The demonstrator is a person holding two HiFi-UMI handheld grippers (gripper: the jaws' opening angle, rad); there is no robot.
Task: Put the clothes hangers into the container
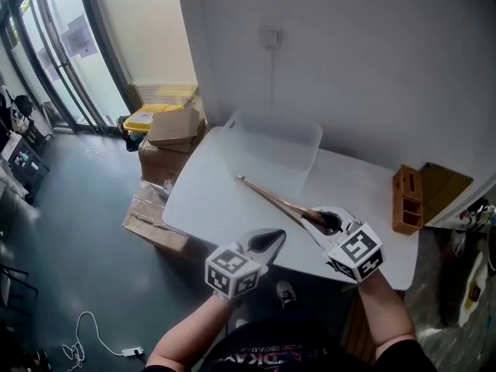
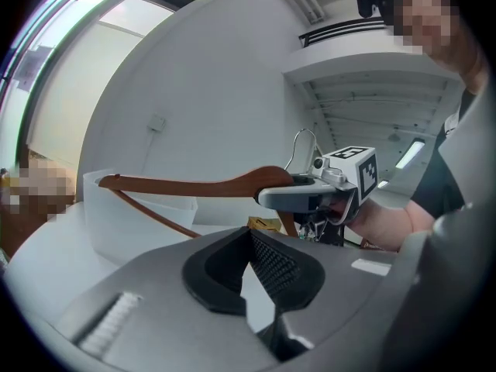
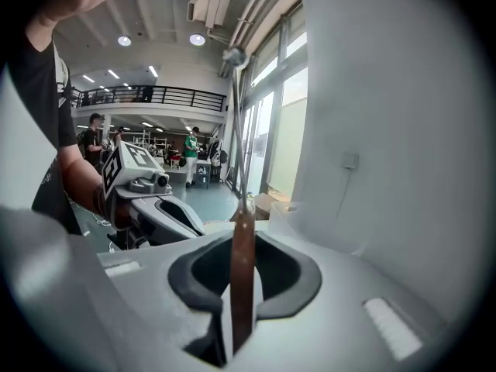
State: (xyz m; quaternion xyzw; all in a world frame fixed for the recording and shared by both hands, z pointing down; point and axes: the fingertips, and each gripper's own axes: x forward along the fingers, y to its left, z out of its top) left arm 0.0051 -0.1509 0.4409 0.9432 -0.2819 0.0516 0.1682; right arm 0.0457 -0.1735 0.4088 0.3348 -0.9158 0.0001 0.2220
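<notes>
At the far left, cardboard boxes (image 1: pixel 172 127) are standing on the floor beside the white table (image 1: pixel 209 200); they are looking matte, brown and square-edged. Next, the left gripper (image 1: pixel 266 240) is hovering over the near edge of the table. Its jaws are resting together, tip against tip, with nothing between them; 1 pad is showing a finely ribbed rubber face in the left gripper view.

Behind it, close to the wall, the container (image 1: pixel 263 149) is standing on the table. It is a milky, translucent plastic tub with rounded corners and thin smooth walls; as far as I am seeing through it, nothing is lying inside.

Further right, the clothes hanger (image 1: pixel 275 198) is hanging in the air above the table; its far tip is pointing toward the container and is near the front wall, but I cannot tell if it is over the rim. It is made of dark polished wood, long and gently curved, with a thin metal hook (image 3: pixel 236 115). The right gripper (image 1: pixel 332 222) is holding it; the jaws are standing narrow and pressing on the wooden neck. At the far right, a small wooden box (image 1: pixel 407 200) is sitting on the table.

I am judging the task as only beginning: 1 hanger is gripped but not yet inside; lowering it in and releasing it are remaining; no other hanger is showing.
</notes>
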